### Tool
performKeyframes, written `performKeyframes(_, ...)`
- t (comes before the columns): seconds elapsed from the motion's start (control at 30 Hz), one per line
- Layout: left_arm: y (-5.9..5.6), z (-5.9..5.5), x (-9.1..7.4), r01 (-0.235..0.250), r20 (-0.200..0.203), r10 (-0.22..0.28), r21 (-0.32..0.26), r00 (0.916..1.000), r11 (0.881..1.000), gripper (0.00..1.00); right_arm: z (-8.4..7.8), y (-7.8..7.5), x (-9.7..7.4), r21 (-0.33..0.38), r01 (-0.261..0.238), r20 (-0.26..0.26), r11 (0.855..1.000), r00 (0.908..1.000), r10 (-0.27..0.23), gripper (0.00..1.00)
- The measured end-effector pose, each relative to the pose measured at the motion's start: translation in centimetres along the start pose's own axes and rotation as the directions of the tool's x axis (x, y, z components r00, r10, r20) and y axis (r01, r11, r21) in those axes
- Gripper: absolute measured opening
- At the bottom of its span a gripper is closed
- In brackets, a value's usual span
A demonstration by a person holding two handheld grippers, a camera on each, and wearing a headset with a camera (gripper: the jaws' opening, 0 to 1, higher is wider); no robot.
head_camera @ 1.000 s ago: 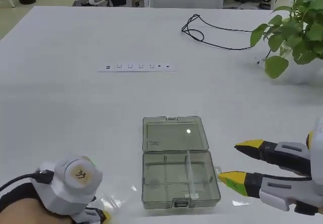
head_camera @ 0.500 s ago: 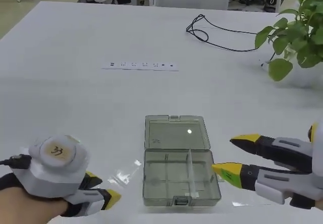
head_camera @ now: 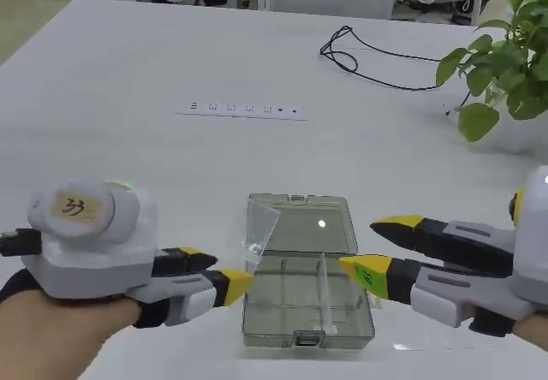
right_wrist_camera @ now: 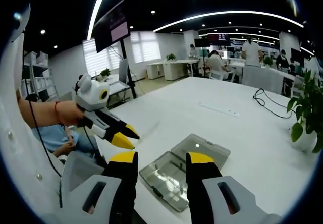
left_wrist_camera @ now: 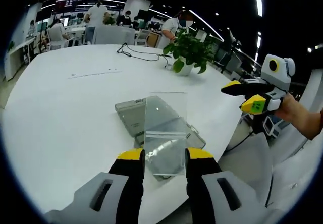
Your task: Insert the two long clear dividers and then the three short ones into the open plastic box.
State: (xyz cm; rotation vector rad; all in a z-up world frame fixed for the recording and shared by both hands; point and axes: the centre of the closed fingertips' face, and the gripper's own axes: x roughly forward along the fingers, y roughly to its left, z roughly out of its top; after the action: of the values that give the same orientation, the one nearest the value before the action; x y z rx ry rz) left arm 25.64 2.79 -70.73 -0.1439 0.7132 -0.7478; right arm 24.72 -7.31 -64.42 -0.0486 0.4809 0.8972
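The left gripper [left_wrist_camera: 160,156] is clamped on a clear flat piece [left_wrist_camera: 164,128], seemingly a divider, over the open plastic box's [head_camera: 265,337] left edge. The right gripper [head_camera: 360,243], jaws apart and empty, hangs just right of the box.

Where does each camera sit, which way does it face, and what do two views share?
Head view: on the headset, looking down at the open grey translucent plastic box on the white workbench, between left gripper and right gripper.
Left gripper view: on the left gripper, facing along its jaws, shut on a clear flat divider, toward the box.
Right gripper view: on the right gripper, facing past its open jaws toward the box.
Shared: each gripper view shows the box and the other gripper.
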Motion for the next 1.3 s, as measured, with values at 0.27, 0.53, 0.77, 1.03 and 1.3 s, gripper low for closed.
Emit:
performKeyframes(0.27,-1.9,1.5,0.6,0.053,0.061,-0.05,-0.038,0.9968,0.998,0.3,0.5,0.8,0.8,0.105,-0.003,0.016,0.995,0.9999,0.002,0.28)
performKeyframes(0.53,-4.1,2.4,1.1,0.103,0.092,-0.099,-0.034,0.9908,0.994,0.3,0.6,1.1,2.0,0.174,0.018,0.022,0.985,0.9995,-0.022,0.22)
performKeyframes(0.77,-5.2,2.8,1.4,0.127,0.099,-0.125,-0.015,0.9872,0.992,0.3,0.3,1.3,2.7,0.214,0.016,0.019,0.977,0.9996,-0.02,0.16)
performKeyframes(1.03,-5.4,2.9,1.4,0.126,0.092,-0.126,0.007,0.9878,0.992,0.3,0.1,1.0,2.9,0.248,0.022,0.014,0.968,0.9996,-0.026,0.13)
performKeyframes(1.3,-5.4,2.9,1.4,0.124,0.09,-0.125,0.02,0.9881,0.992,0.3,0.2,1.5,3.2,0.261,0.012,0.016,0.965,0.9997,-0.017,0.09)
